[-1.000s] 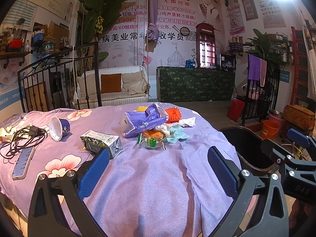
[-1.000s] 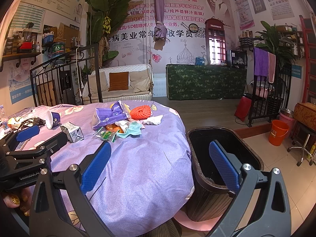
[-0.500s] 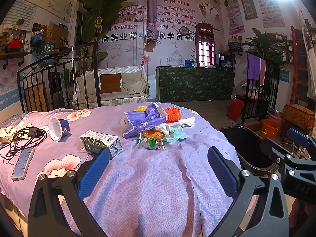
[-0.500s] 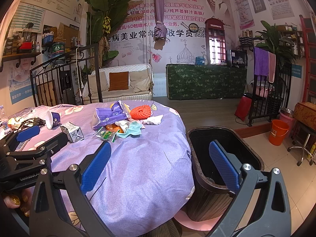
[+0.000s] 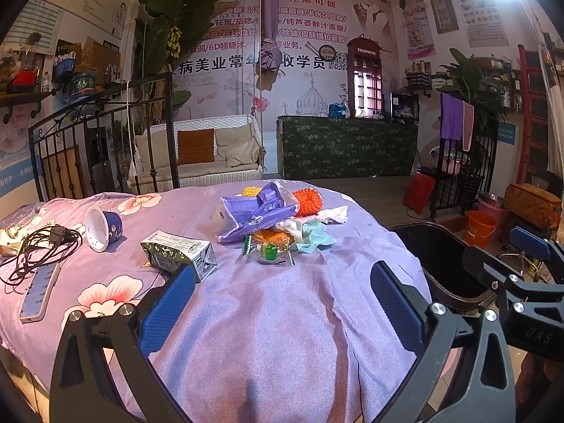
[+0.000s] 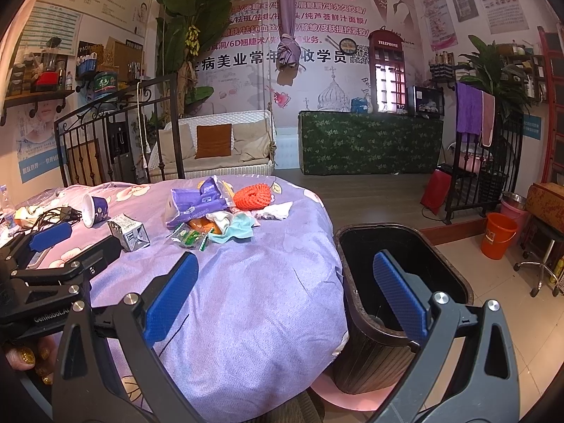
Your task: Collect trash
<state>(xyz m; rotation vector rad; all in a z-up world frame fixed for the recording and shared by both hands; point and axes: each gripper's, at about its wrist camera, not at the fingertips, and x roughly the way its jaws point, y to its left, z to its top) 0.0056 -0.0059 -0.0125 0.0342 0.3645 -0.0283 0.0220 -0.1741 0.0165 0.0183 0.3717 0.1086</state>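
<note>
A heap of trash lies mid-table on the purple cloth: a purple bag, orange net, white tissue, teal cloth and green wrapper. A silver-green carton and a tipped blue cup lie to the left. A black bin stands by the table's right edge. My left gripper is open, empty, short of the carton. My right gripper is open, empty, between table edge and bin.
Black cables and a white power strip lie at the table's left. An iron railing stands behind. An orange bucket and a wheeled stool are on the floor at right. A hand holds the left gripper.
</note>
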